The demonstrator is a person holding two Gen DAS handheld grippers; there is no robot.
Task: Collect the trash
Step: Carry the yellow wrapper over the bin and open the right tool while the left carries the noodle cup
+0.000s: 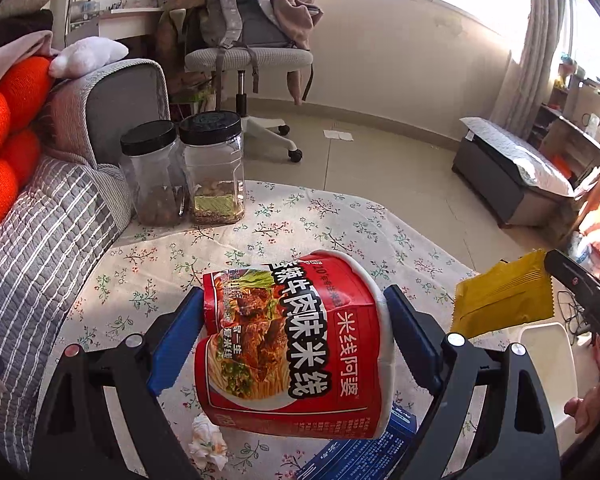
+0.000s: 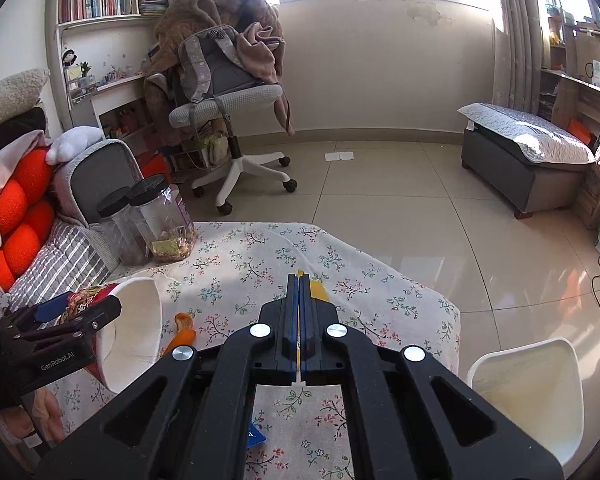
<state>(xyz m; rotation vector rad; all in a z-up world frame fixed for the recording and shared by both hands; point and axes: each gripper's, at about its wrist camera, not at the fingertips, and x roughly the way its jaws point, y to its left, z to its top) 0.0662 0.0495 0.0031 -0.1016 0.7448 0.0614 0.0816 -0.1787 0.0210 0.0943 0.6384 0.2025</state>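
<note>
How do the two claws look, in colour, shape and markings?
Both claws are alike: the left claw and the right claw have black angular frames with triangular cut-outs, silver round bolts and flat blue pads. The right wrist view shows white "GenRobot.AI" lettering on the left claw's body.

Words you can read

The red noodle cup (image 1: 292,344) says "米线阿婆". The left gripper (image 2: 66,322) says "GenRobot.AI".

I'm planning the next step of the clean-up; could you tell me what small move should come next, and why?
Probably carry both hands over to the white bin beside the table and release there. The left gripper already clamps the red noodle cup, lifted clear of the floral tablecloth, and the right gripper is shut on a yellow packet, so neither hand can take more.
</note>
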